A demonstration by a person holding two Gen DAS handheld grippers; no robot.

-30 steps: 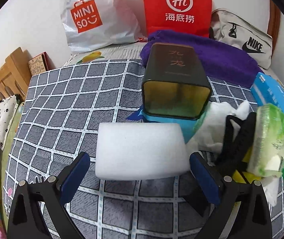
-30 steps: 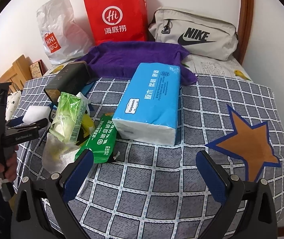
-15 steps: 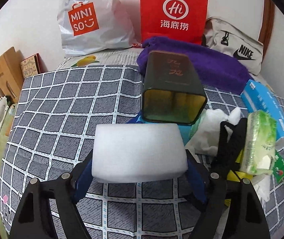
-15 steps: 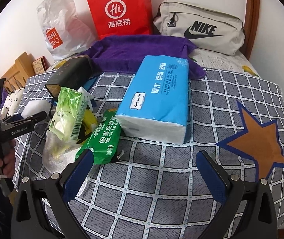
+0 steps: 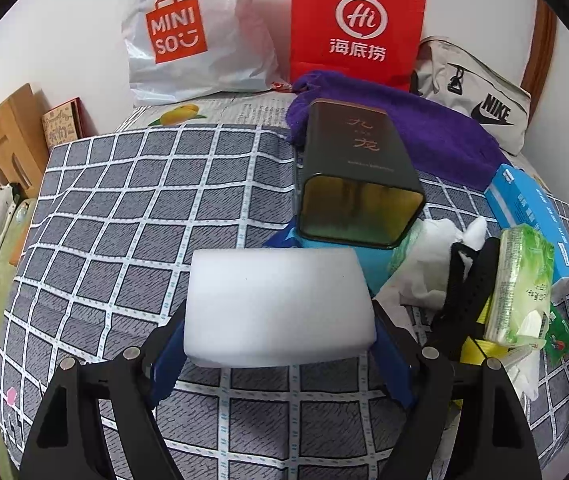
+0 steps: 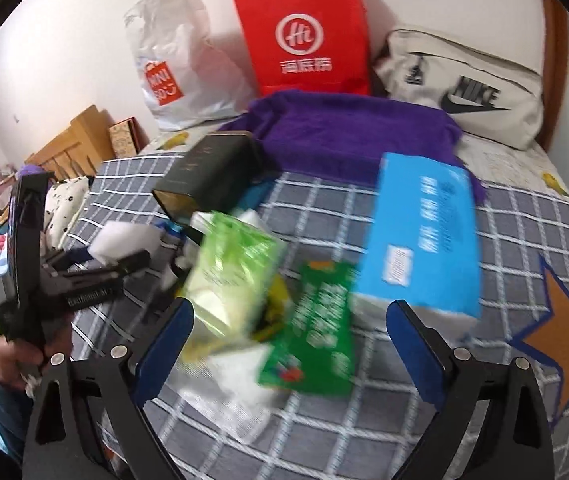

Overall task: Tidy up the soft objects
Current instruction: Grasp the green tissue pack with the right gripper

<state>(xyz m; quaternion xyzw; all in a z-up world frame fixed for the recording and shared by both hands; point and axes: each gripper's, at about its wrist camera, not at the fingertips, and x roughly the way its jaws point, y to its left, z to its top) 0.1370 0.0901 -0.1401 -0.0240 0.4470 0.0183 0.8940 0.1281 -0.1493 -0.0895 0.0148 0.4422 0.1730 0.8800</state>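
left tool [image 5: 280, 344] closed on white sponge [image 5: 280, 304] — right tool [image 6: 290, 344] closing, empty

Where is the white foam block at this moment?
In the left wrist view the white foam block sits low in the centre, clamped by the left gripper, just before the open dark tin.

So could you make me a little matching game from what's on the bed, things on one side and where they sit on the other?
Things:
1. white foam block
2. dark tin
3. purple towel
4. red bag

Places:
A. lying on its side, open end toward the camera
B. upright against the wall
C. between the left hand-held gripper's pads
D. spread in front of the bags

Pairs: 1-C, 2-A, 3-D, 4-B
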